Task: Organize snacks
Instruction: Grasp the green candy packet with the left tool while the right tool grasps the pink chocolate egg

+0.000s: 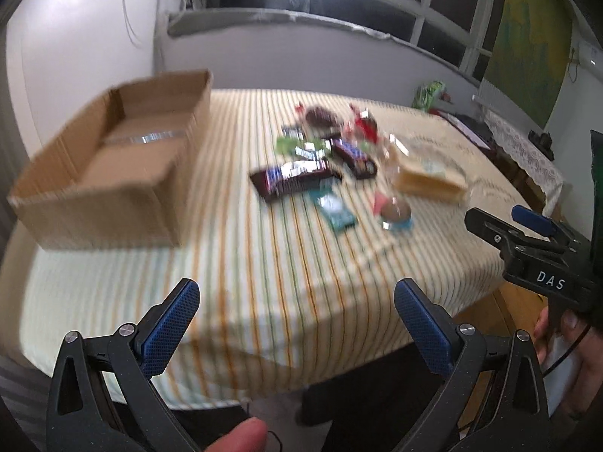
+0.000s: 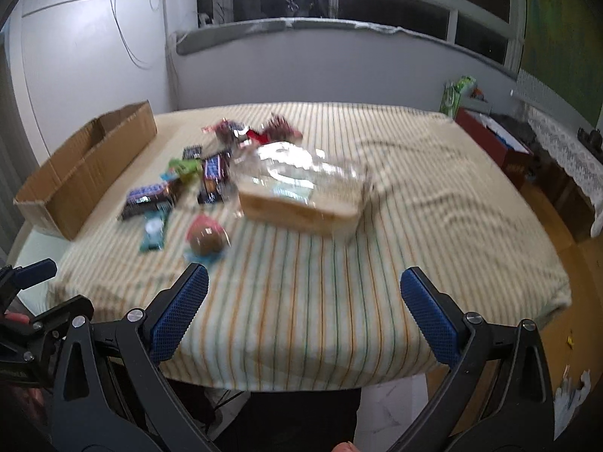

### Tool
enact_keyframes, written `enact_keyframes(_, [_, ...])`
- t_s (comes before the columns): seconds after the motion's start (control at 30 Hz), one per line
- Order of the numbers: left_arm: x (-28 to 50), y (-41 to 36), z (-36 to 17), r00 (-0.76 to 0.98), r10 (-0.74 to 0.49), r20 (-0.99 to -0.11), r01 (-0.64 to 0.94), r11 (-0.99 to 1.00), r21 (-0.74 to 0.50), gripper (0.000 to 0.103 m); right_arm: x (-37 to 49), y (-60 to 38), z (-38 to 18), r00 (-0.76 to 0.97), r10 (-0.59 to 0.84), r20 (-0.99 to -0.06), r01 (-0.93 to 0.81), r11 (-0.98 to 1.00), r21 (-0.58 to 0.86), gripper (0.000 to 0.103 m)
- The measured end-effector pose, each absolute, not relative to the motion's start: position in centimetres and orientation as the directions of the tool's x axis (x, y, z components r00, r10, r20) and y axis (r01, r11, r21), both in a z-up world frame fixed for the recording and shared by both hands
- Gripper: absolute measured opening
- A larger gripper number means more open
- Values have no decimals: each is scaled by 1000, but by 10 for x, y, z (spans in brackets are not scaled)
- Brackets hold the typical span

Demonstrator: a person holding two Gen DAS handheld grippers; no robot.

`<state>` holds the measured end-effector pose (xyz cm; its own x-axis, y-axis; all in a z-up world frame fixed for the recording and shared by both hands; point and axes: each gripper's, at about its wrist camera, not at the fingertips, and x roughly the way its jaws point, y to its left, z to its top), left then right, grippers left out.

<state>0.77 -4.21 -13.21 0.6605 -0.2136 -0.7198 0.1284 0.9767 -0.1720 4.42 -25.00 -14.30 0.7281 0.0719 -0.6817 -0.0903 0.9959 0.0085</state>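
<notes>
A pile of wrapped snacks [image 1: 320,158] lies mid-table on the striped cloth: dark chocolate bars [image 1: 294,179], a teal bar [image 1: 333,209], a round brown sweet [image 1: 395,214], red wrappers. It also shows in the right wrist view [image 2: 196,177]. An open cardboard box [image 1: 113,162] sits at the left and also shows in the right wrist view [image 2: 83,173]. A clear-lidded wooden container [image 2: 301,192] stands right of the pile. My left gripper [image 1: 297,324] is open and empty over the table's near edge. My right gripper [image 2: 305,312] is open and empty, also near the front edge.
The table [image 2: 414,248] has a striped cloth and stands before a grey wall and windows. A red box [image 2: 493,139] and a lace-covered sideboard [image 2: 565,150] stand at the right. A green bag [image 2: 458,92] sits at the back right. Both views are motion-blurred.
</notes>
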Motion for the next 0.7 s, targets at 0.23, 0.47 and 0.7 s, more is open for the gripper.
enact_keyframes(0.23, [12, -41, -136, 683, -189, -705, 107, 981, -160, 102, 49, -251, -144, 723, 108, -683, -115, 993, 36, 103])
enact_keyframes(0.47, [29, -44, -133, 686, -212, -696, 135, 977, -163, 102, 71, -240, -157, 683, 228, -694, -204, 972, 119, 103])
enact_keyframes(0.7, [75, -51, -141, 661, -260, -704, 198, 965, -170, 102, 104, -229, -167, 664, 320, -676, -324, 938, 126, 103])
